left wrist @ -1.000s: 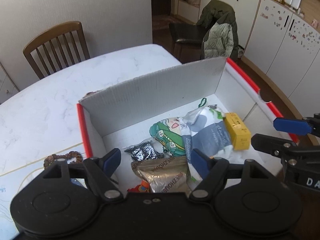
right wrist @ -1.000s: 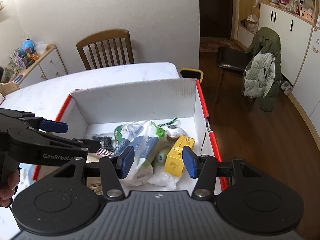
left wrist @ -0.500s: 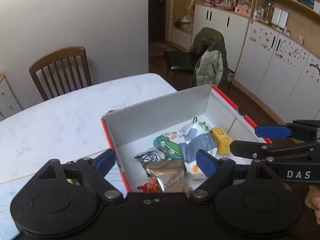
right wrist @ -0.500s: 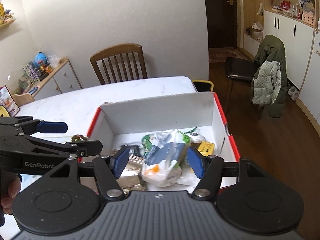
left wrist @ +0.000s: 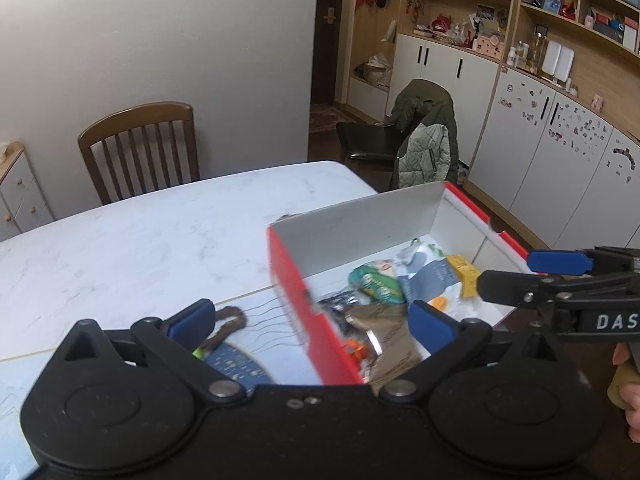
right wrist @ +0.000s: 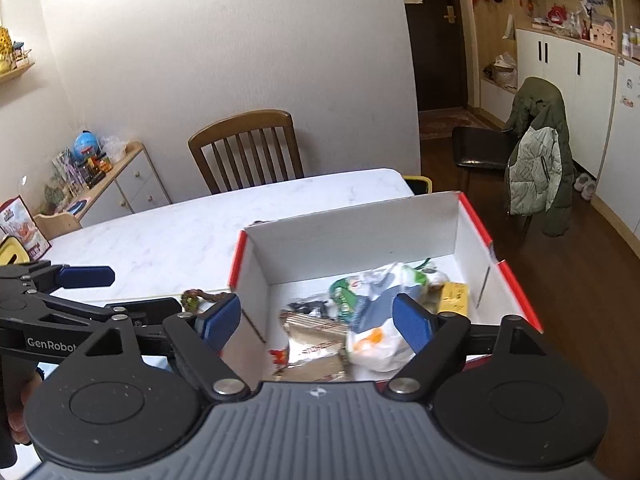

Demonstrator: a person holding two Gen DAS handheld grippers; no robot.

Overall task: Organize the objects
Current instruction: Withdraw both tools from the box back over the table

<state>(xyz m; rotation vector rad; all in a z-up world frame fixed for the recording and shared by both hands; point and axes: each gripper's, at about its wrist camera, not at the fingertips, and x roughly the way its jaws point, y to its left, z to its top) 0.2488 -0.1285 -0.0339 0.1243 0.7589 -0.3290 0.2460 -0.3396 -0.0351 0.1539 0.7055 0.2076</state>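
Left wrist view: my left gripper (left wrist: 310, 322) has pulled back and leftward from the red-and-white cardboard box (left wrist: 298, 292), fingers spread and empty, now straddling its near-left wall. A brown bead bracelet (left wrist: 224, 326) lies outside on the marble table (left wrist: 140, 240), so one item is probably still left to collect.

Right wrist view: my right gripper (right wrist: 316, 322) has also risen, fingers spread, holding nothing. Inside the box sit crinkly foil packets (right wrist: 316, 336), a soft white plastic bag (right wrist: 376, 344) and a small yellow carton (right wrist: 454, 298).
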